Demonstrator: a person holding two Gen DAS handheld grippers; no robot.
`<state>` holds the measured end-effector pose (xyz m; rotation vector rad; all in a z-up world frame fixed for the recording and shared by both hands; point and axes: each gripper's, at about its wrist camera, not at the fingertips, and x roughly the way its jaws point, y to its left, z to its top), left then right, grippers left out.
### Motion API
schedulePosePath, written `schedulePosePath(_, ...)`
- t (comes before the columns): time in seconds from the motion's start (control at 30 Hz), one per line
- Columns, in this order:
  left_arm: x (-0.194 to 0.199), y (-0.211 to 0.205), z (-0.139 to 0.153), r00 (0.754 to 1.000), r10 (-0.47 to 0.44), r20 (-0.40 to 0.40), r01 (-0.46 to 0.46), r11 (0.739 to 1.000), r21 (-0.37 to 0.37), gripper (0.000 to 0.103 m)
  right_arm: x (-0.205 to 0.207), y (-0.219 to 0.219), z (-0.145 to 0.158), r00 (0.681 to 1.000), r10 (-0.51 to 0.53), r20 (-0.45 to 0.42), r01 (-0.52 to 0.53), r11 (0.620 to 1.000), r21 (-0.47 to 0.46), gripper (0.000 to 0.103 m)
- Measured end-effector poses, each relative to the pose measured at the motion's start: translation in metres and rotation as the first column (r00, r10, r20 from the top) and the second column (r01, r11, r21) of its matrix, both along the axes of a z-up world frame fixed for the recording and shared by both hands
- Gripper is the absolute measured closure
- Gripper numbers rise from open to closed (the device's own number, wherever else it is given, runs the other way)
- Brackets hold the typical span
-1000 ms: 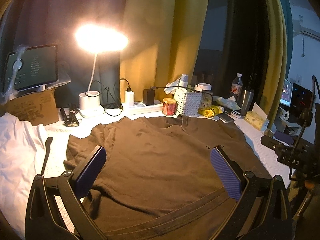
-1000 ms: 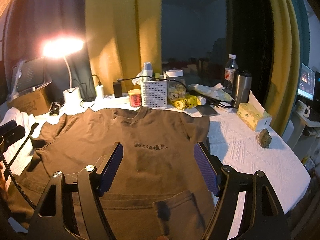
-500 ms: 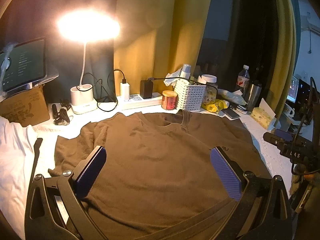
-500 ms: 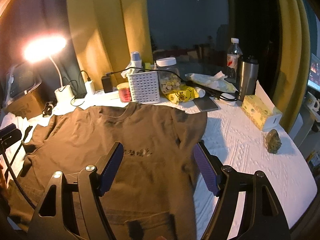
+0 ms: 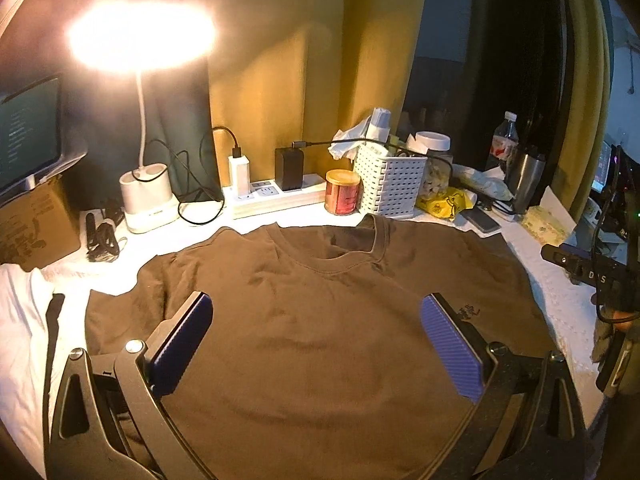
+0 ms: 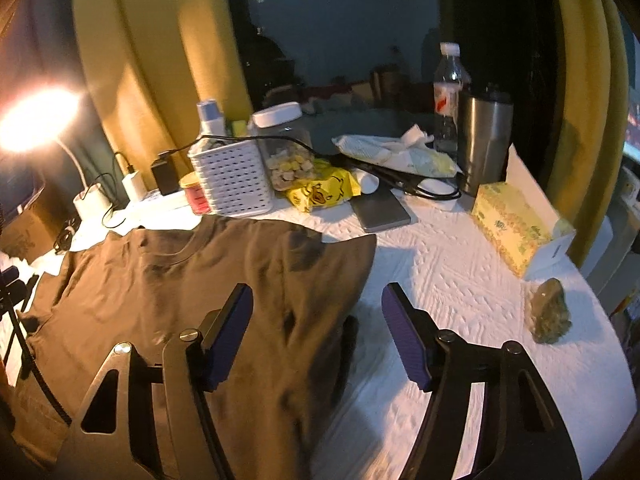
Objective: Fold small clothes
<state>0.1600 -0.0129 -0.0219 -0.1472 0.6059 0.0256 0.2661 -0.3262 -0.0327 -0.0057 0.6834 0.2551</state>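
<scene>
I hold my right claw [image 6: 316,336], its jaws just narrowed but still empty, astride the right sleeve edge of the brown T-shirt [image 6: 168,300] lying flat on the white tablecloth [image 6: 460,280], ready to fold inward, while my left claw [image 5: 316,344] hangs wide over the chest.

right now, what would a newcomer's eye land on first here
The lit lamp glares at the back left of the table. In front of it a brown t-shirt lies spread flat on the white tablecloth, collar toward a clutter of things at the back, among them a white basket. The left gripper and right gripper stand open above the shirt, holding nothing.
</scene>
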Motion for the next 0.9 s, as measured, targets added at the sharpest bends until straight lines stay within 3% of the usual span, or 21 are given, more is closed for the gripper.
schedulePosePath(0.13, 0.014, -0.002, -0.006, 1.000, -0.001, -0.024, 0.001, 1.000, 0.012, 0.001, 0.028, -0.014, -0.019, 0.998, -0.025, -0.051, 0.025, 1.000, 0.009, 0.042)
schedulePosePath(0.27, 0.028, -0.001, -0.013, 0.999, 0.005, -0.047, -0.004, 1.000, 0.017, 0.001, 0.056, -0.023, -0.033, 0.995, -0.020, -0.100, 0.023, 0.999, 0.031, 0.043)
schedulePosePath(0.4, 0.040, 0.000, -0.019, 0.998, 0.006, -0.070, -0.005, 1.000, 0.022, 0.001, 0.087, -0.029, -0.052, 0.984, -0.007, -0.177, 0.024, 0.995, 0.094, 0.063)
schedulePosePath(0.67, 0.053, 0.001, -0.024, 0.996, -0.001, -0.090, 0.004, 0.999, 0.037, 0.001, 0.110, -0.022, -0.069, 0.966, 0.076, -0.245, -0.031, 0.982, 0.185, 0.064)
schedulePosePath(0.7, 0.053, 0.001, -0.024, 0.996, -0.004, -0.090, 0.007, 0.999, 0.034, 0.001, 0.111, -0.020, -0.069, 0.963, 0.102, -0.248, -0.051, 0.977, 0.205, 0.069)
schedulePosePath(0.73, 0.054, 0.001, -0.023, 0.996, -0.006, -0.090, 0.009, 0.999, 0.033, 0.001, 0.112, -0.018, -0.069, 0.963, 0.112, -0.246, -0.060, 0.976, 0.209, 0.090)
schedulePosePath(0.77, 0.054, 0.000, -0.023, 0.996, -0.010, -0.088, 0.013, 0.999, 0.032, 0.001, 0.111, -0.016, -0.069, 0.963, 0.115, -0.245, -0.065, 0.977, 0.202, 0.098)
schedulePosePath(0.9, 0.052, 0.001, -0.021, 0.997, -0.014, -0.080, 0.016, 1.000, 0.027, 0.001, 0.104, -0.022, -0.062, 0.974, 0.082, -0.209, -0.041, 0.980, 0.192, 0.098)
